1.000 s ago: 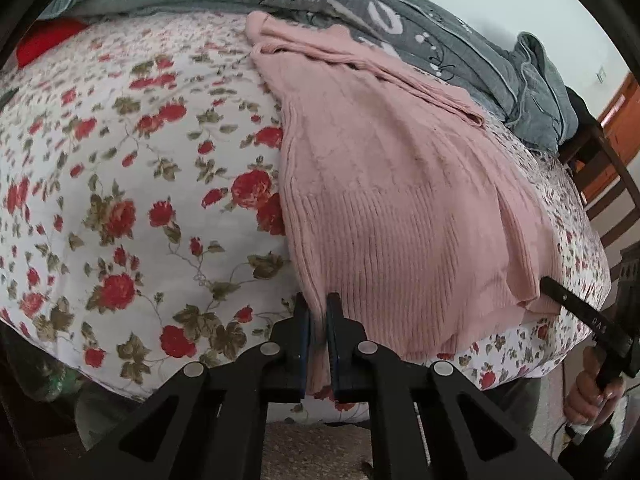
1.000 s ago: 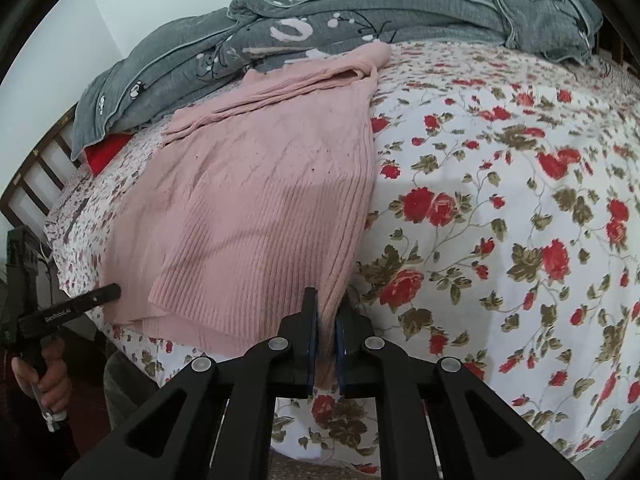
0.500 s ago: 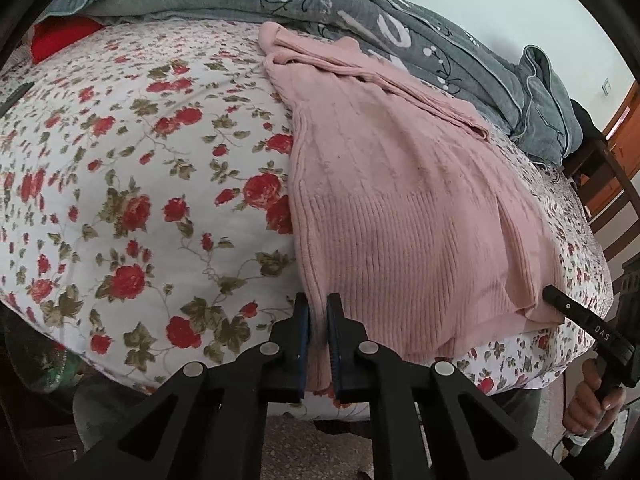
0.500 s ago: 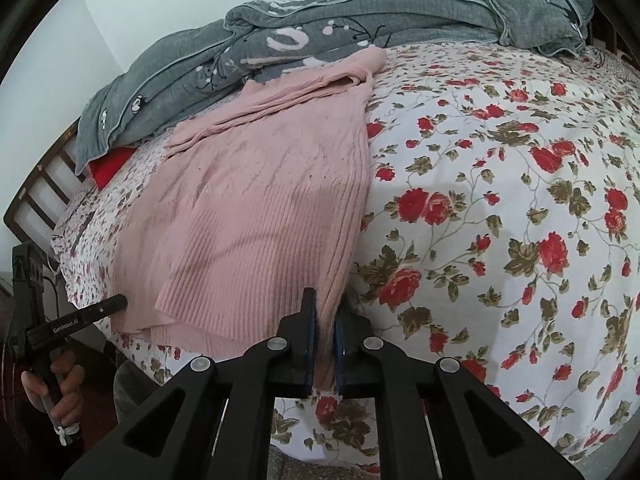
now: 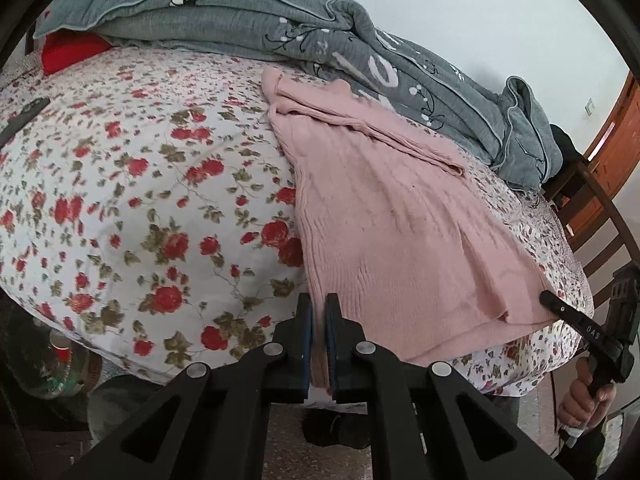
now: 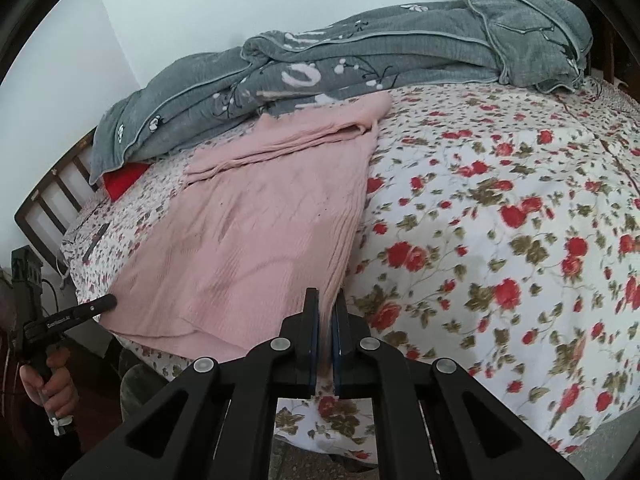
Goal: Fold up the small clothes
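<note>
A pink knit sweater (image 5: pixel 400 232) lies flat on the floral bed, its sleeves folded across the far end by the grey quilt. My left gripper (image 5: pixel 319 308) is shut on the sweater's near left hem corner. My right gripper (image 6: pixel 327 304) is shut on the near right hem corner of the sweater (image 6: pixel 260 248). Each gripper shows in the other's view at the opposite hem corner: the right one (image 5: pixel 546 298), the left one (image 6: pixel 110 300). The hem is stretched between them at the bed's near edge.
A rumpled grey quilt (image 5: pixel 280 28) runs along the far side of the bed. A red pillow (image 5: pixel 72 52) lies under it. A dark flat object (image 5: pixel 24 116) rests on the floral sheet (image 5: pixel 120 200). A wooden bed frame (image 6: pixel 52 200) stands at one end.
Both grippers have lifted and drawn back slightly with the hem still clamped. The sweater has slid a little towards the near edge and more of the bed shows.
</note>
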